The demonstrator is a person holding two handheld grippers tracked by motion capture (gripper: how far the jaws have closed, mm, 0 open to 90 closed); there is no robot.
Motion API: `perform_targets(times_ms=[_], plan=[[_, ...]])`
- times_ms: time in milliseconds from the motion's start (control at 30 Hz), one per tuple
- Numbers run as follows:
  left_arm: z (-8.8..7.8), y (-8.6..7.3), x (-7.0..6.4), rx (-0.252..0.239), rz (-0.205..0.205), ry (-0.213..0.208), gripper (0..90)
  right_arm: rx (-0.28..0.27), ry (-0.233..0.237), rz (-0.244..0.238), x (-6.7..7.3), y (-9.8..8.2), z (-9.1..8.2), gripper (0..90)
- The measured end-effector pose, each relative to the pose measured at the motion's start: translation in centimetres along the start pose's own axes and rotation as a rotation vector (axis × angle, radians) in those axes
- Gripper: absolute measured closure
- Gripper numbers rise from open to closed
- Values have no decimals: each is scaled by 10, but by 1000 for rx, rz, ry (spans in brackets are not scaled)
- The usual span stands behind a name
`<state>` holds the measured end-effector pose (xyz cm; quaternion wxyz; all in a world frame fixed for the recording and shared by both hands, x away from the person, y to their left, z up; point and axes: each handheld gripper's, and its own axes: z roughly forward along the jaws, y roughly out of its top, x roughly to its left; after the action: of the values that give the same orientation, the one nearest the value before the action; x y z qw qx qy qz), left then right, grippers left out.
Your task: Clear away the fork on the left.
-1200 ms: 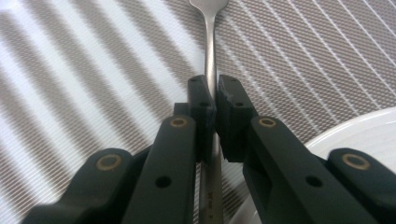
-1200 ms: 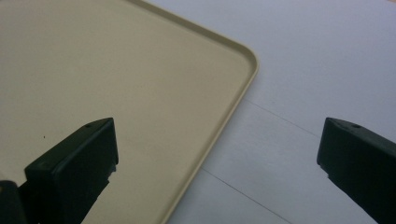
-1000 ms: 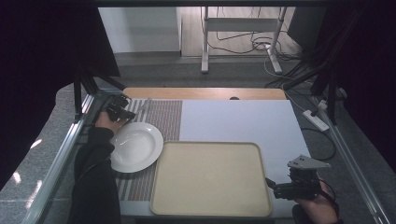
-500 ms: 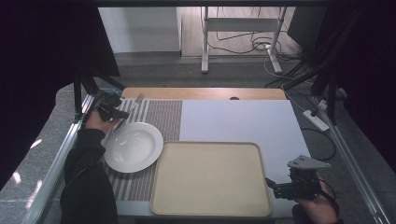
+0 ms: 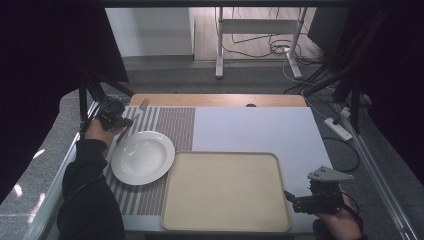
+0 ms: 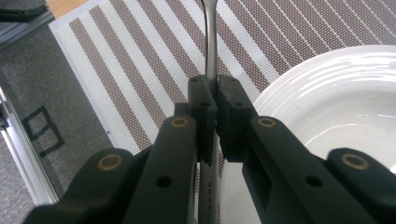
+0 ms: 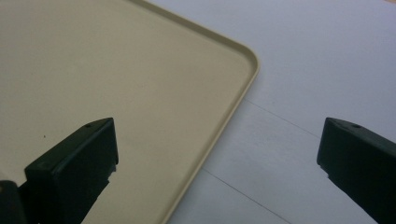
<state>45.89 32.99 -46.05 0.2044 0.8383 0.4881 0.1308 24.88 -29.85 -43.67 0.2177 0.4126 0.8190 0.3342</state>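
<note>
My left gripper (image 5: pixel 123 121) is shut on the handle of a metal fork (image 5: pixel 143 104), held above the far left corner of the striped placemat (image 5: pixel 170 122). In the left gripper view the pads (image 6: pixel 201 100) pinch the slim steel handle (image 6: pixel 211 42), which runs on past them over the mat. A white deep plate (image 5: pixel 142 157) lies on the mat just beside the gripper, and its rim (image 6: pixel 336 93) shows at the right. My right gripper (image 5: pixel 292 198) stands open at the near right corner of the beige tray (image 5: pixel 225 190), with nothing between its jaws (image 7: pixel 219 154).
The tray's rounded corner (image 7: pixel 243 60) lies under the right gripper, with white tabletop (image 7: pixel 303 70) beside it. A metal frame rail (image 5: pixel 55 170) runs along the table's left edge. Cables and a power strip (image 5: pixel 338 128) sit off the right side.
My left hand has lifted and drifted left, away from the plate's far rim, carrying the fork. The right gripper has stayed put.
</note>
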Motion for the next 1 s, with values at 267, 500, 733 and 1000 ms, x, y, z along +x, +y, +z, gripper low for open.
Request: perform_targets(times_ms=[267, 500, 733, 1000], plan=[[-9, 0, -13, 5, 3, -62, 846, -2, 0, -2, 0, 0, 0, 0], [-10, -4, -38, 26, 16, -125, 846, -7, 0, -3, 0, 0, -1, 0], [-13, -7, -62, 35, 30, -167, 845, -13, 2, -7, 1, -1, -1, 0], [-22, -12, -100, 45, 79, -210, 845, -14, 1, -16, 1, -1, -2, 0]])
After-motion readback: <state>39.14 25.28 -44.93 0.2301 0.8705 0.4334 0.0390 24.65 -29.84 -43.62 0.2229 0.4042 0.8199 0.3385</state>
